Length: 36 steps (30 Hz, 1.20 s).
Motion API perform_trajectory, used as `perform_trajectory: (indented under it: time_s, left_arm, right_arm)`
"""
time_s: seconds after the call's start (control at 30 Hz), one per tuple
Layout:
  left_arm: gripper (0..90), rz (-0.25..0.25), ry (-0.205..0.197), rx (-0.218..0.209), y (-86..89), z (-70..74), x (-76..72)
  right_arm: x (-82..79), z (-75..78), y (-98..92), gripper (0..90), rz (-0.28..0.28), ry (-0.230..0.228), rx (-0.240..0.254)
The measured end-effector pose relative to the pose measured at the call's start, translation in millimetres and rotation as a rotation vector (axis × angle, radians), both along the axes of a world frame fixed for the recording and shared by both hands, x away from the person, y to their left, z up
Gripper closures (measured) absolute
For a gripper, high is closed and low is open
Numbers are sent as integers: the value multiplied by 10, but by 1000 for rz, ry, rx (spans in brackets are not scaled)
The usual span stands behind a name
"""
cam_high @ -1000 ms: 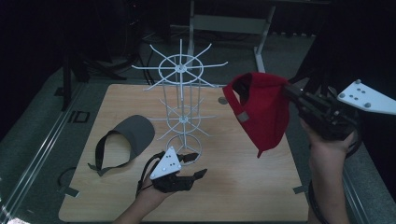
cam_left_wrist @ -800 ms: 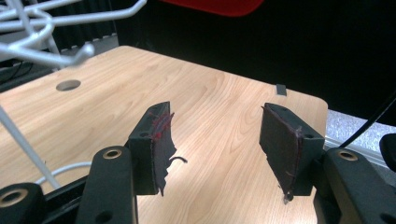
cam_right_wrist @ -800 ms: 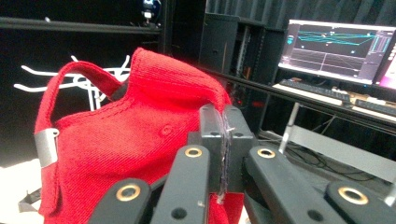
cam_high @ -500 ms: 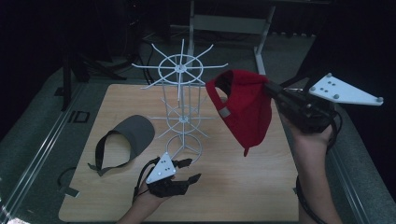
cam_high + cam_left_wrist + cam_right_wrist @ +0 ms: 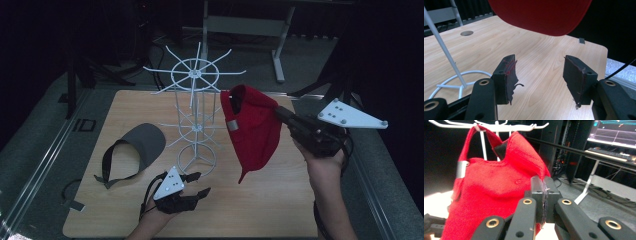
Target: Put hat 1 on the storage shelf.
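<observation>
Red cap (image 5: 255, 132) pinched by right gripper (image 5: 280, 114) (fingers closed).

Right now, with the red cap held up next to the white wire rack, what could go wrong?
1. The right gripper pinches only a fold of the red cap, so it might slip free.
2. The cap's strap loop sits at a prong tip of the white wire rack; it may snag or miss.
3. Pulling could tip the rack; the left gripper stands open, bracing nothing.
</observation>
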<state>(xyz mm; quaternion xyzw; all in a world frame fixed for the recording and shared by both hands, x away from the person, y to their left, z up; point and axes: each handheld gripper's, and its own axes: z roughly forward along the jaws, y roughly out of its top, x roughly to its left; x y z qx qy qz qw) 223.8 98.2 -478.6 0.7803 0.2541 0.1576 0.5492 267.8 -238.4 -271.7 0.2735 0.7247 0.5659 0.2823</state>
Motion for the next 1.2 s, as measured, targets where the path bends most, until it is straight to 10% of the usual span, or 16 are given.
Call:
perform_trajectory:
  time_s: [0.33, 0.8, 1.2]
  left_arm:
    - [445, 12, 17, 12, 113, -235, 25]
    - [450, 60, 67, 9, 355, -445, 68]
    - [452, 90, 99, 29, 555, -538, 25]
  right_arm:
    - [-5, -171, -90, 869, 37, 37, 31]
    - [-163, -284, -426, 480, 30, 24, 58]
    - [-121, -886, -801, 224, -37, 153, 54]
